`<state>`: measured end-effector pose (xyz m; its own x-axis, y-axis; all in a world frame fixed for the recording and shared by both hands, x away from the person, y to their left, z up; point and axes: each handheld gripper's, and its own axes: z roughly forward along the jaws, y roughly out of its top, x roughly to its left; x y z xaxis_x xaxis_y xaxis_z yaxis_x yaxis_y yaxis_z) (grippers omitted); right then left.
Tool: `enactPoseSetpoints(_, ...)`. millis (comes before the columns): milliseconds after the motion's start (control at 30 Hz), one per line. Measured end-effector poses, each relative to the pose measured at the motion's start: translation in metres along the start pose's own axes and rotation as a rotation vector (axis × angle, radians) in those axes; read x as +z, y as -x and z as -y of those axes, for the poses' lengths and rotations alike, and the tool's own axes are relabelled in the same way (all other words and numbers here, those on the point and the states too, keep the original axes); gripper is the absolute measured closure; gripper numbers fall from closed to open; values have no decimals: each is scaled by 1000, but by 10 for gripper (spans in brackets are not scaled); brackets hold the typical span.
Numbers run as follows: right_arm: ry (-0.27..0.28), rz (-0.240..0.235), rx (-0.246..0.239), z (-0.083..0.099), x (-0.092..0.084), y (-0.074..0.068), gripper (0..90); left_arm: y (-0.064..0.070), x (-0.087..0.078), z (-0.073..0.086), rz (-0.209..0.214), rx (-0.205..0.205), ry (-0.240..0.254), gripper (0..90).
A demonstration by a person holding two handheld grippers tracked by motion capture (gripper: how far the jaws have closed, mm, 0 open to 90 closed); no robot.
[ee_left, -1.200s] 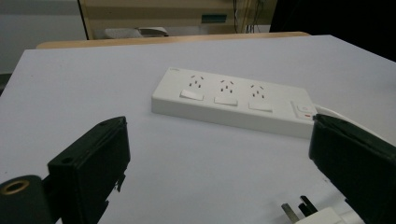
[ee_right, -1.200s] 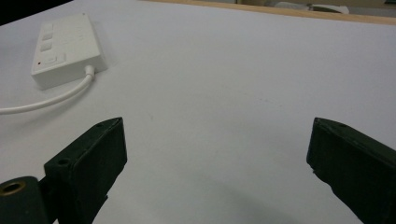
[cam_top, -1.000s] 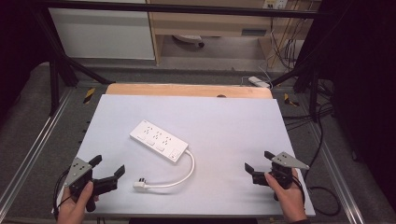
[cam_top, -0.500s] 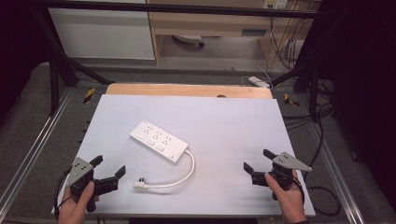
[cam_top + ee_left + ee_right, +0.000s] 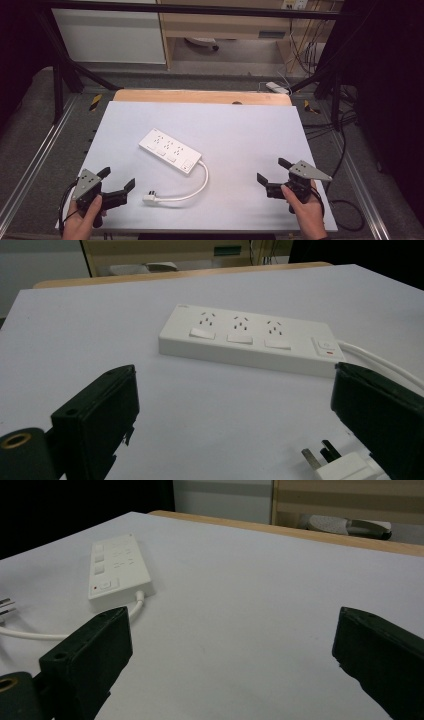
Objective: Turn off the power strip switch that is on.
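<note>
A white power strip [image 5: 170, 150] [image 5: 250, 340] [image 5: 117, 567] with three outlets lies slanted on the white table [image 5: 240, 130], left of the middle. Its white cord [image 5: 197, 187] curls toward the front and ends in a white plug [image 5: 150, 198] [image 5: 345, 465] lying flat. My left gripper [image 5: 117, 184] [image 5: 235, 425] is open near the front left corner, just left of the plug, and holds nothing. At the front right my right gripper [image 5: 272, 171] [image 5: 230, 665] is open and empty, well apart from the strip.
A wooden strip [image 5: 200, 96] runs along the table's far edge. Metal frame rails [image 5: 45, 155] flank both sides. A shelf unit [image 5: 225, 25] and loose cables [image 5: 310, 55] lie on the floor beyond. Bare table surface lies between the strip and my right gripper.
Both grippers have barely shifted. The power strip, cord and plug lie where they were.
</note>
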<state>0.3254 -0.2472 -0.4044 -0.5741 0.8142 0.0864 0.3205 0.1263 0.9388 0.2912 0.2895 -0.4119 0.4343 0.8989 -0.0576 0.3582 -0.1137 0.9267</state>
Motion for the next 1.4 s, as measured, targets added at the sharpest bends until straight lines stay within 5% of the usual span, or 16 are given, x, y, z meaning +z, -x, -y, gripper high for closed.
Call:
enactPoseSetpoints(367, -36, -22, 28, -22, 18, -10, 21, 1, 1, 1, -1, 0, -12, 51)
enactPoseSetpoints(1400, -70, -115, -31, -73, 72, -39, 46, 0, 5, 4, -7, 4, -56, 51)
